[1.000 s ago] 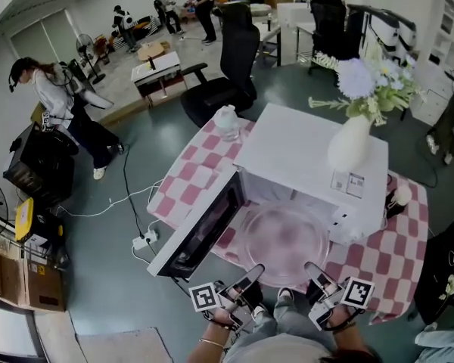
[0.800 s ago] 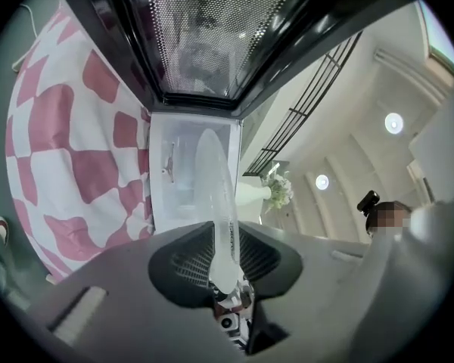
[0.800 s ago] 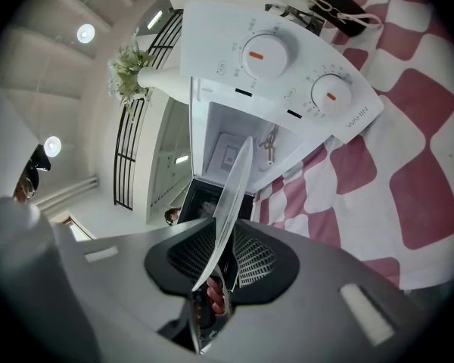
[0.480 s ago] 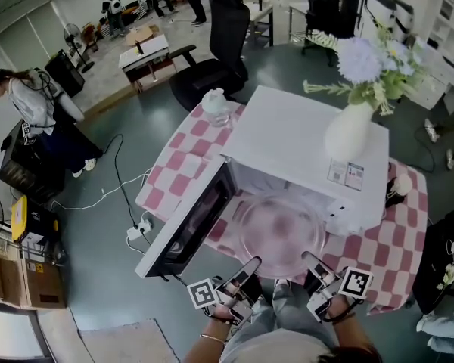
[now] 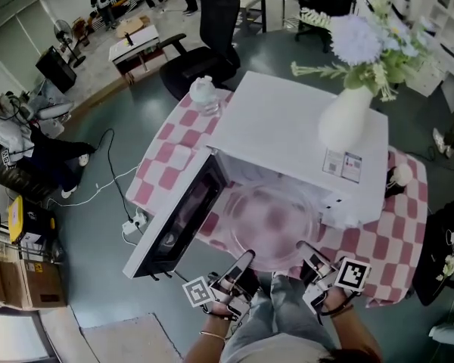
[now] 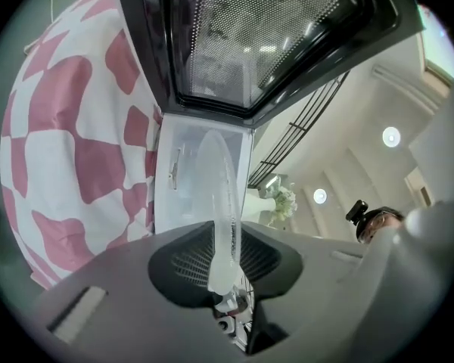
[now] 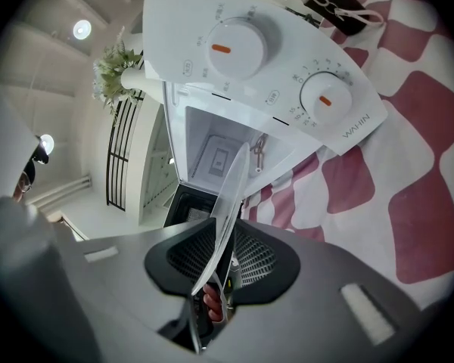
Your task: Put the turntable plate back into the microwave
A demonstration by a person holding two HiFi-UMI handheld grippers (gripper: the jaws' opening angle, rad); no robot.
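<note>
**Position.** The microwave door (image 5: 174,218) stands swung open to the left. Its window is a dark perforated mesh in a black glossy frame. The left tool (image 5: 244,260) is clamped on the near-left rim of the turntable plate (image 5: 271,221), with the jaws nearly together on the thin edge. The plate is held about level in front of the open cavity of the microwave (image 5: 295,138), above the bench (image 5: 166,157). Its far rim is at the cavity mouth; whether it has entered cannot be confirmed. The right tool (image 5: 309,253) is clamped on the near-right rim in the same manner.

**Markings.** The control panel reads "WAHIN" (image 7: 356,123) beside the lower dial (image 7: 325,97). The digits round that dial are too small to read. A label (image 5: 340,165) lies on the microwave top, and its print is illegible. Each tool carries a cube with black-and-white square markers.

**Change since one second earlier.** Both tools keep the same hold on the plate. The plate stays at the cavity mouth. The head view has shifted, so the microwave sits higher in frame.

**Materials.**
- The plate is a clear glass disc.
- The microwave housing is smooth and white, with round dials that each carry an orange bar.
- The bench cloth is a pink-and-white check.
- The vase (image 5: 346,119) is white and bulbous and holds pale flowers.
</note>
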